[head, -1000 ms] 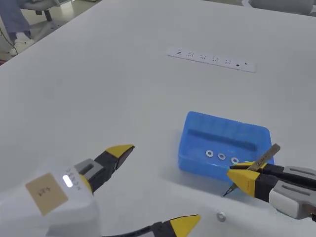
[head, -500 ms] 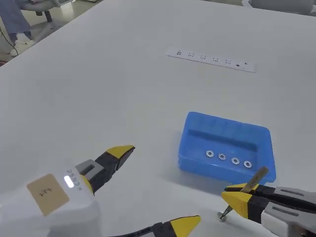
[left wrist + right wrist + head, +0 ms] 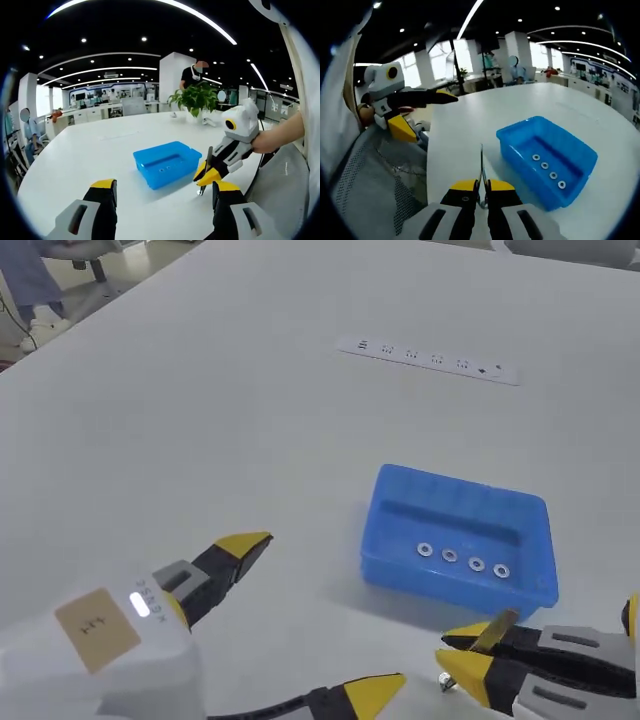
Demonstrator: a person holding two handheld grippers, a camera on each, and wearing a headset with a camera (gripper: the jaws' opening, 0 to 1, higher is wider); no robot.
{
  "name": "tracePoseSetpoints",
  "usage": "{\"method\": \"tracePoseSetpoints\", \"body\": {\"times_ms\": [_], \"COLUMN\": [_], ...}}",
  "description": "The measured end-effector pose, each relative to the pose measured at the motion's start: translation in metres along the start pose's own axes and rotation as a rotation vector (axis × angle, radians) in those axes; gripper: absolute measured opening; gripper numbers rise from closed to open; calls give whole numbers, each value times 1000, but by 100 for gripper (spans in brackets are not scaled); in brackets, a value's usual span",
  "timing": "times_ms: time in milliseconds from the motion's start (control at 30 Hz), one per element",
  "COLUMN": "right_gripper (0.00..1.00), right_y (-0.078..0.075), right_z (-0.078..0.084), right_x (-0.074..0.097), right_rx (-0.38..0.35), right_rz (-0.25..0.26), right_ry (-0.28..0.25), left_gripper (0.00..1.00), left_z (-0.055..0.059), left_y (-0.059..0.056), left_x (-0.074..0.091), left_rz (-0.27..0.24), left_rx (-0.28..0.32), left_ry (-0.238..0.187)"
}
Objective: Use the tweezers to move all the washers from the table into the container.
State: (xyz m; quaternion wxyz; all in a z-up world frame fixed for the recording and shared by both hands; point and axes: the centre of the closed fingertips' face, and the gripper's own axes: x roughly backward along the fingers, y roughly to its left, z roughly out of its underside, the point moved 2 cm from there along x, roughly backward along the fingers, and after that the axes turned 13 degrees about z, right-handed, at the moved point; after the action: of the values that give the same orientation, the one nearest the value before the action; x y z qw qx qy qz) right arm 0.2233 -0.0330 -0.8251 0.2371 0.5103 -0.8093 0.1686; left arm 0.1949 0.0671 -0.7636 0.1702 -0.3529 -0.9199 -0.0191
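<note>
A blue container [image 3: 455, 502] sits on the white table with several washers [image 3: 462, 560] in a row on its floor. One loose washer [image 3: 447, 680] lies on the table in front of it. My right gripper [image 3: 468, 664] is shut on the tweezers [image 3: 495, 632], whose tip is down beside that washer. In the right gripper view the tweezers [image 3: 481, 165] stick out ahead of the closed right gripper [image 3: 481, 186], left of the container [image 3: 580, 165]. My left gripper [image 3: 312, 618] hovers open to the left, nothing between its fingers. The left gripper view shows the container [image 3: 167, 156] and right gripper [image 3: 212, 175].
A white power strip [image 3: 428, 360] lies flat at the far side of the table [image 3: 200, 420]. A chair and a person's legs stand beyond the table's far left corner. In the left gripper view a potted plant [image 3: 197, 100] stands at the table's far end.
My right gripper has drawn back from over the container's front edge and come down to the table by the loose washer. The left gripper has stayed put.
</note>
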Motion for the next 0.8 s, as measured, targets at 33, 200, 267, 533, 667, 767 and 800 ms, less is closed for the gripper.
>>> {"method": "tracePoseSetpoints", "body": {"times_ms": [33,200,267,533,667,767,800], "right_gripper": [4,4,4,3,3,3,3], "right_y": [2,10,11,14,14,14,14], "right_z": [0,1,2,2,1,0,-2], "right_x": [0,1,1,1,1,1,2], "right_rx": [12,110,141,216,220,166,160], "right_rz": [-1,-2,8,7,13,6,6], "right_ry": [-2,-21,-26,-66,-58,-47,-54], "left_gripper": [79,79,79,79,79,79,79], "left_z": [0,0,0,-1,-1,-1,-1], "left_y": [0,0,0,0,1,1,1], "left_x": [0,0,0,1,1,1,1], "left_rz": [0,0,0,-1,-3,-4,-3], "left_rx": [1,-1,-2,-2,0,-1,0], "left_ry": [0,0,0,-1,-3,-4,-4]}}
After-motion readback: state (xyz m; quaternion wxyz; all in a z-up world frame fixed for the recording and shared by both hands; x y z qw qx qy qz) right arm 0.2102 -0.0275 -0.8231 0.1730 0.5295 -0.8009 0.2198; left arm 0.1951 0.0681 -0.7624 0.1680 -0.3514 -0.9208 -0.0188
